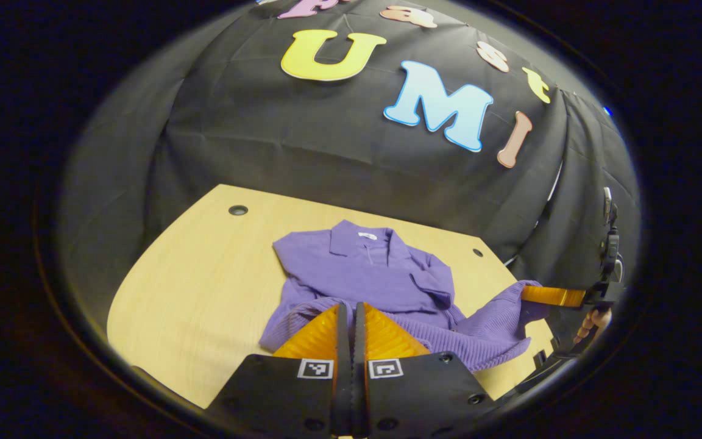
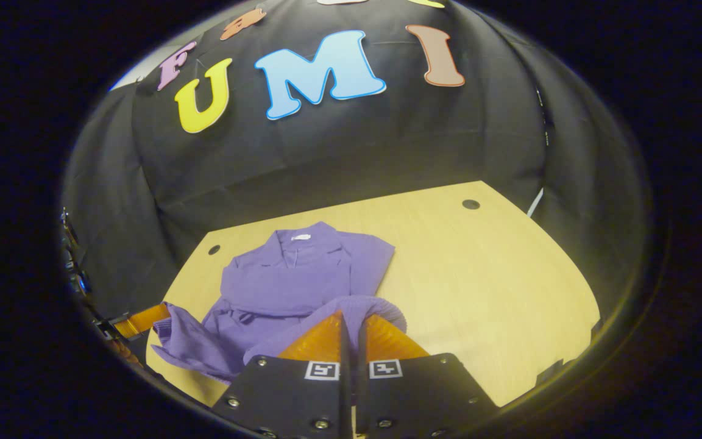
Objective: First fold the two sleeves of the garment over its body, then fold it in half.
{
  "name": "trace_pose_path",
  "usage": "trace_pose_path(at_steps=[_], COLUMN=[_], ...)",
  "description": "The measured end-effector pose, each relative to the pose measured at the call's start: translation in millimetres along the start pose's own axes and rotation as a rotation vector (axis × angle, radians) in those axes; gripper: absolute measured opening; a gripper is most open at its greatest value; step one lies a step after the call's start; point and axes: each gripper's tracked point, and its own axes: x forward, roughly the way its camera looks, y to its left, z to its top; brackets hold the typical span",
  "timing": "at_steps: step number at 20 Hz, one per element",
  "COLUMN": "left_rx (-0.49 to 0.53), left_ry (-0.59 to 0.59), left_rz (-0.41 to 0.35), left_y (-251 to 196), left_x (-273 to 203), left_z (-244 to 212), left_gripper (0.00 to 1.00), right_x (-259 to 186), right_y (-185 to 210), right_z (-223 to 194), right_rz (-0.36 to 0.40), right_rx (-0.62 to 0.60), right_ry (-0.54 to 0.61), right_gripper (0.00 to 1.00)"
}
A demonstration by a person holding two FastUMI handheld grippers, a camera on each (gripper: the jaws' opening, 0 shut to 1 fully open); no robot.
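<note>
A purple knit garment lies collar-away on the wooden table, with a sleeve folded over its body. My left gripper is shut on the near hem, which bunches around its fingers. In the left gripper view my right gripper pinches the hem's other corner at the right and holds it raised off the table. The right gripper view shows the garment from the other side. There my right gripper is shut on the ribbed hem, and my left gripper grips the far corner at the left.
Bare table stretches to the right of the garment in the right gripper view. Small round holes sit near the back corners. Black cloth walls stand close behind the table.
</note>
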Motion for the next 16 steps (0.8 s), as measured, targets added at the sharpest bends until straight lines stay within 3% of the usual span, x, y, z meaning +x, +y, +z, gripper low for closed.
trace_pose_path(at_steps=[7,16], left_rx=[0.056,0.067], left_ry=[-0.073,-0.171], left_rz=[0.044,0.106], left_y=[-1.4,10.1], left_x=[69.5,156.7], left_z=[69.7,118.7], left_gripper=[0.07,0.06], right_x=[56.1,140.2], right_y=[-2.1,-4.6], right_z=[62.4,110.2], right_rz=[0.037,0.062], right_rx=[-0.039,-0.048], right_ry=[-0.035,-0.066], right_gripper=[0.03,0.03])
